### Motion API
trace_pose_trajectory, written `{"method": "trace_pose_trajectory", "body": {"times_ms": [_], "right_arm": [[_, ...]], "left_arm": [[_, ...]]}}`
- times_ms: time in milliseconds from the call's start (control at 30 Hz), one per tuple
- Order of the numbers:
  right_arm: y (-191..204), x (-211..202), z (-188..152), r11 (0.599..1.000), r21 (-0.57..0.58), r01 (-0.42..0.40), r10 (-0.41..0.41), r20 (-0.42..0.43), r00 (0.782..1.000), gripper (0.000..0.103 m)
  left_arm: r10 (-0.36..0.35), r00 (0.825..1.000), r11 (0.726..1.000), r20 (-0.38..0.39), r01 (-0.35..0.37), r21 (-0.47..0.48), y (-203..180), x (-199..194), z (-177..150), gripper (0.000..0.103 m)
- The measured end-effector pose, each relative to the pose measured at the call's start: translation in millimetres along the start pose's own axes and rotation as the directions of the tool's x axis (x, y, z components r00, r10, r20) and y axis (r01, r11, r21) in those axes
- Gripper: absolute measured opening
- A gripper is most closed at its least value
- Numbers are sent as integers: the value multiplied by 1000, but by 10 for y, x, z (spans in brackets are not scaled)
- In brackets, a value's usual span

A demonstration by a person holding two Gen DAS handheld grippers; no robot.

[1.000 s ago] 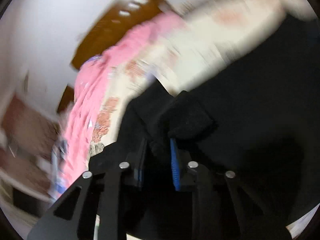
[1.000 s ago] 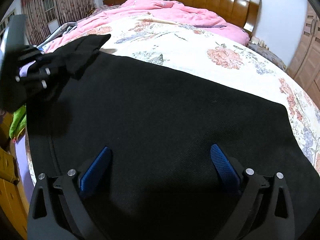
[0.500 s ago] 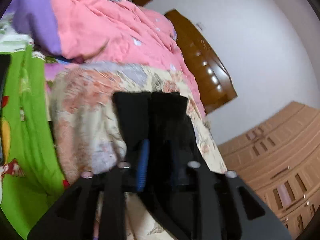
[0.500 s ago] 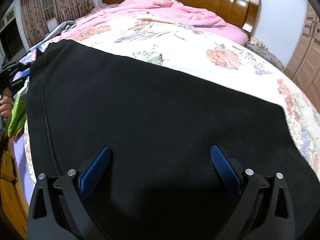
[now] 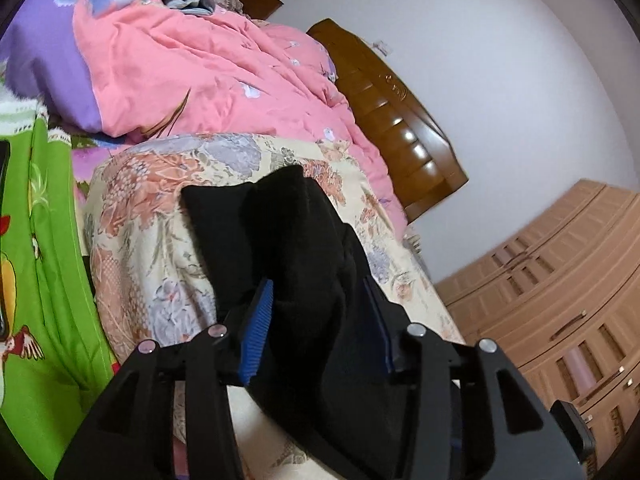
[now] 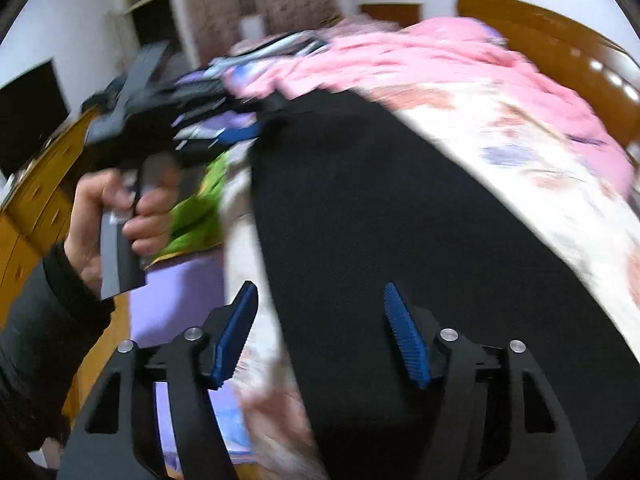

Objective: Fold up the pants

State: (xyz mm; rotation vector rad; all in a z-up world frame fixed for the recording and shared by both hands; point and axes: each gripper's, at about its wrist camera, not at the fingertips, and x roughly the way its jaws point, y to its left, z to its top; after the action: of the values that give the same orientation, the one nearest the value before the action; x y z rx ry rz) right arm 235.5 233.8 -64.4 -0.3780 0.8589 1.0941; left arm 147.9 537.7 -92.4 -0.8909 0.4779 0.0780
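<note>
Bedroom clutter framed everything: a floral bedsheet covered the bed and carried the work. Nearest in the left wrist view, the left hand-held gripper had its blue pads standing apart on either side of a bunched fold of the black pants, touching or barely off it; whether they were pinching could not be told. That bunch, at lower centre, sat at the sheet's edge, likely a corner set down or about to be lifted. In the right wrist view, badly blurred, the right hand-held gripper was spread wide and empty over the broad black panel lying flat on the bed, probably ready to steady it. Farther off lay a pink quilt, then the wooden headboard at upper right.
</note>
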Motion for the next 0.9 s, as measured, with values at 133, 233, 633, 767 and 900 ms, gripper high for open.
{"method": "trace_pose_trajectory", "body": {"times_ms": [133,233,633,767,900], "right_arm": [[42,195,-61,1000,-9,-9,9,-36,999,39],[-41,188,-90,1000,9,7,-7,-16,1000,19],[56,-71,-49,1000,-22,-7,9,72,997,10],[104,225,-176,1000,-16,-8,8,4,1000,15],[9,56,-139,995,58,-87,87,1,996,57]], "left_arm": [[41,999,998,-13,-40,38,-26,56,29,24],[46,999,998,-11,-45,50,-24,66,43,18],[104,992,985,78,-113,127,-288,-235,5,16],[180,983,979,38,-183,90,-60,-94,-77,25],[249,962,960,113,-260,100,-105,-292,-91,59]]}}
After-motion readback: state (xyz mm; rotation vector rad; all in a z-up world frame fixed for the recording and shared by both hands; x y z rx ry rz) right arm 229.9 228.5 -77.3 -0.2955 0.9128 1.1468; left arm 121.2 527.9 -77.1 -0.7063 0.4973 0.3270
